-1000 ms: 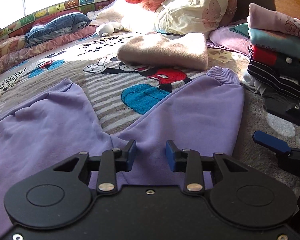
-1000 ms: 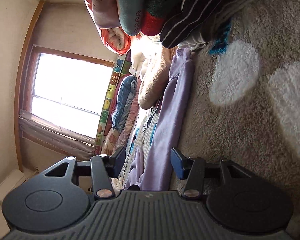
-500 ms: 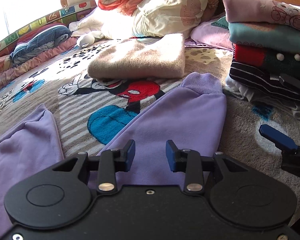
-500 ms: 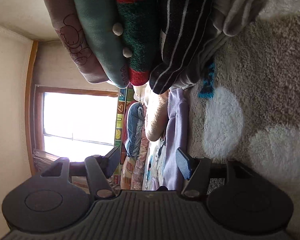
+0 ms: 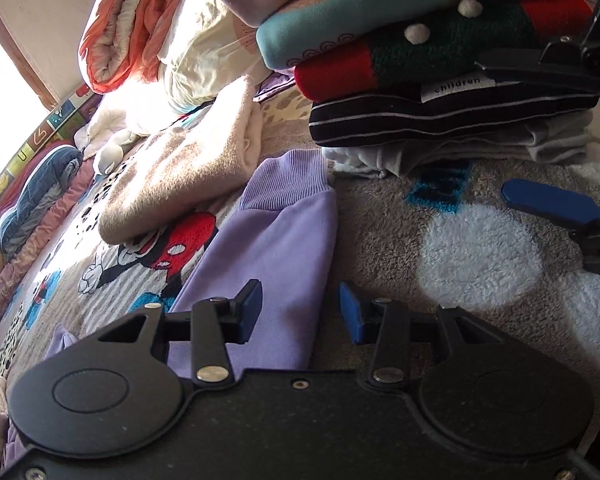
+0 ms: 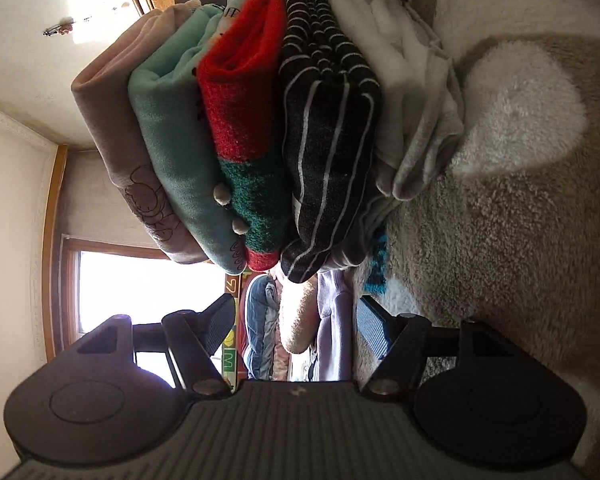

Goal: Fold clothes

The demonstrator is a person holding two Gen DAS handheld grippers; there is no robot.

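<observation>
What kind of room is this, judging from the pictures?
Most likely a bedroom: the work surface is a bed with a cartoon blanket, rolled quilts at its head, and a stack of folded clothes beside purple trousers.

Sun pours through a wood-framed window [image 6: 140,300] in cream walls [image 6: 8,200], lighting the bed's cartoon blanket [image 5: 112,272].

Left gripper [image 5: 300,306]: matte black body, twin round discs, silver rivets, blue fingers [image 5: 250,310]. Right gripper [image 6: 296,320]: black, ribbed grey housing, blue ridged fingers [image 6: 372,330].
</observation>
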